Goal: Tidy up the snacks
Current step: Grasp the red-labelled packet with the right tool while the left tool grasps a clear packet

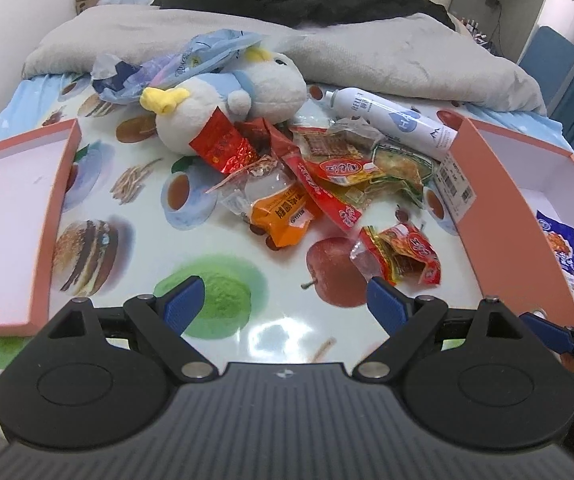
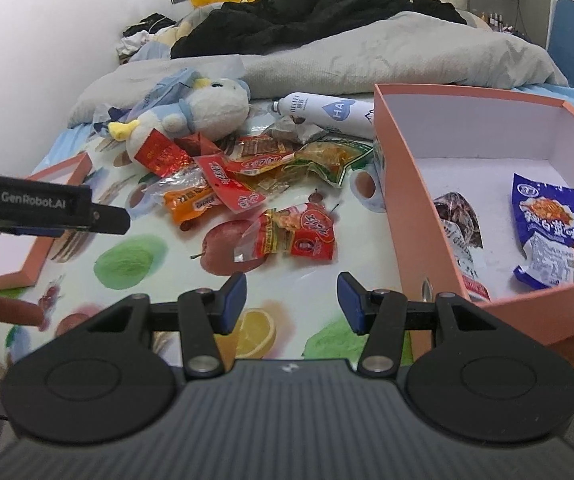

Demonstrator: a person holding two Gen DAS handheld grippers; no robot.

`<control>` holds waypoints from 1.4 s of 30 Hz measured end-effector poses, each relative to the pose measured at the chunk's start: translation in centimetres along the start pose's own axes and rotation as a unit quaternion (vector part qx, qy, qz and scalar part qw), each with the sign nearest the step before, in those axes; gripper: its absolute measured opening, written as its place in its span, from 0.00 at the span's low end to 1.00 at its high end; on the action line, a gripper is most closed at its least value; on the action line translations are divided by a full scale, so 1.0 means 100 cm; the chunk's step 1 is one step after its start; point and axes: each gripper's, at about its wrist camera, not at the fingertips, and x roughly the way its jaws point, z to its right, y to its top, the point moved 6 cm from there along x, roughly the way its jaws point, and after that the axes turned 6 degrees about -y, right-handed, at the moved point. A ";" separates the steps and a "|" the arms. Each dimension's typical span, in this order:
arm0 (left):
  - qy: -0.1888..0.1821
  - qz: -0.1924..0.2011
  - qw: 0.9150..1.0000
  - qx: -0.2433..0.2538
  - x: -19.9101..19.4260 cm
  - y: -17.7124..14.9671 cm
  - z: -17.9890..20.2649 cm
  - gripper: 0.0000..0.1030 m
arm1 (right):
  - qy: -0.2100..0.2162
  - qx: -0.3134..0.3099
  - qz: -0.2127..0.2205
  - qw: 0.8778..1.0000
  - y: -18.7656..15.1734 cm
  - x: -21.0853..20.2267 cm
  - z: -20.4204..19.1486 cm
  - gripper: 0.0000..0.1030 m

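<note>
Snack pile (image 1: 319, 176) lay mid-bed on the food-print sheet (image 1: 223, 280), between pink box (image 2: 415, 208) at right and pink lid (image 1: 11, 216) at left; one red packet (image 1: 407, 252) sat apart, nearer the camera. Plush duck (image 1: 227, 100) and white spray can (image 1: 391, 120) touched the pile's far edge.

Right wrist view only: box interior, w/ blue packet (image 2: 547, 232) and dark packet (image 2: 459, 220) on its floor. Left view caught just a strip of the blue one past the box wall. Left view only: lid's inside, mostly.

Left hand-held gripper (image 1: 283, 304): jaws spread wide, nothing between. Right hand-held gripper (image 2: 291, 300): about half open, empty, over bare sheet.

Packet print too small to read. Lower pile packets hidden by upper ones. Lid cut off by frame edge in left view.
</note>
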 end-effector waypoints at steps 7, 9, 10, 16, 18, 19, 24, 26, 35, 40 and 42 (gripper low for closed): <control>0.007 0.001 1.000 0.004 0.035 0.023 -0.007 0.88 | 0.005 -0.021 -0.010 1.000 0.003 0.034 -0.006 0.51; 0.001 -0.002 1.000 0.001 0.044 0.032 -0.008 0.88 | 0.007 -0.019 -0.015 1.000 0.006 0.043 -0.007 0.51; 0.004 -0.004 1.000 0.003 0.049 0.036 -0.008 0.88 | 0.010 -0.018 -0.015 1.000 0.009 0.047 -0.007 0.51; -0.001 -0.014 1.000 -0.003 0.081 0.051 -0.012 0.88 | -0.002 -0.016 -0.022 1.000 0.021 0.072 -0.001 0.51; -0.001 -0.013 1.000 -0.007 0.091 0.054 -0.015 0.88 | -0.005 -0.009 -0.029 1.000 0.023 0.082 0.002 0.58; 0.004 -0.015 1.000 -0.009 0.097 0.055 -0.018 0.88 | -0.006 -0.006 -0.031 0.999 0.024 0.087 0.002 0.69; 0.019 -0.023 0.999 -0.016 0.119 0.059 -0.036 0.88 | -0.002 -0.018 -0.044 0.999 0.027 0.108 -0.003 0.72; 0.017 -0.023 0.999 -0.018 0.125 0.061 -0.044 0.88 | -0.002 -0.019 -0.047 0.999 0.029 0.116 -0.006 0.72; 0.011 -0.005 1.000 0.011 0.157 0.067 -0.058 0.88 | -0.024 -0.043 -0.056 0.997 0.031 0.145 -0.013 0.72; -0.021 -0.007 1.000 0.014 0.172 0.066 -0.057 0.88 | -0.027 -0.070 -0.063 0.995 0.028 0.151 -0.019 0.71; -0.027 -0.007 0.999 0.015 0.176 0.066 -0.055 0.88 | -0.024 -0.062 -0.067 0.996 0.029 0.152 -0.020 0.72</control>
